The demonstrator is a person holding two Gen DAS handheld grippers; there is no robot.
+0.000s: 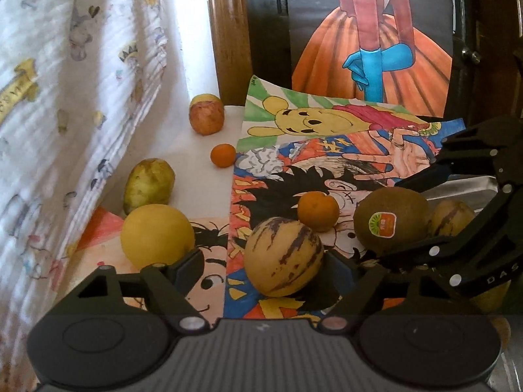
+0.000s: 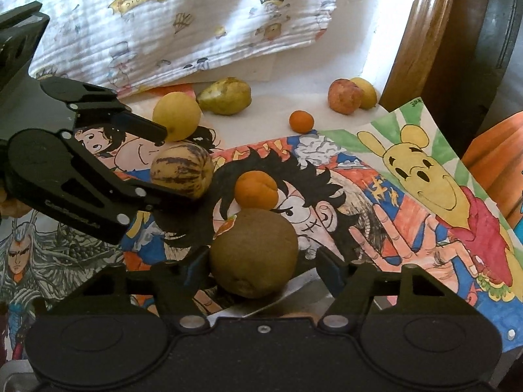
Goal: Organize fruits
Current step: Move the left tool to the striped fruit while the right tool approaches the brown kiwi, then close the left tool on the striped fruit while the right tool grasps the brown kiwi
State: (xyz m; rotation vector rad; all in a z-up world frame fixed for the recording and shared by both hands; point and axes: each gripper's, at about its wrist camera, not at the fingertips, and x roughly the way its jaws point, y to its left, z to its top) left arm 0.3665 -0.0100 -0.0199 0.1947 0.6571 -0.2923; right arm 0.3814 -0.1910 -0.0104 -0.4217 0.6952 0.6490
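A striped yellow pepino melon point(image 1: 282, 256) lies on cartoon drawings between the fingers of my left gripper point(image 1: 264, 268), which is open with a clear gap on its left side. The right wrist view shows this melon point(image 2: 181, 171) inside the left gripper point(image 2: 166, 166). A brown kiwi point(image 2: 253, 253) with a sticker sits between the fingers of my open right gripper point(image 2: 263, 266), with a gap on the right. From the left wrist view the kiwi point(image 1: 390, 217) sits within the right gripper point(image 1: 402, 217). A mandarin point(image 1: 317, 210) rests just behind both.
A round yellow fruit point(image 1: 157, 235), a green pear point(image 1: 148, 186), a small orange point(image 1: 223, 155) and a reddish fruit point(image 1: 206, 114) lie toward the back. A second striped melon point(image 1: 451, 217) sits in a steel tray point(image 1: 467, 184). A printed cloth point(image 1: 81, 98) hangs on the left, beside a wooden post point(image 1: 228, 32).
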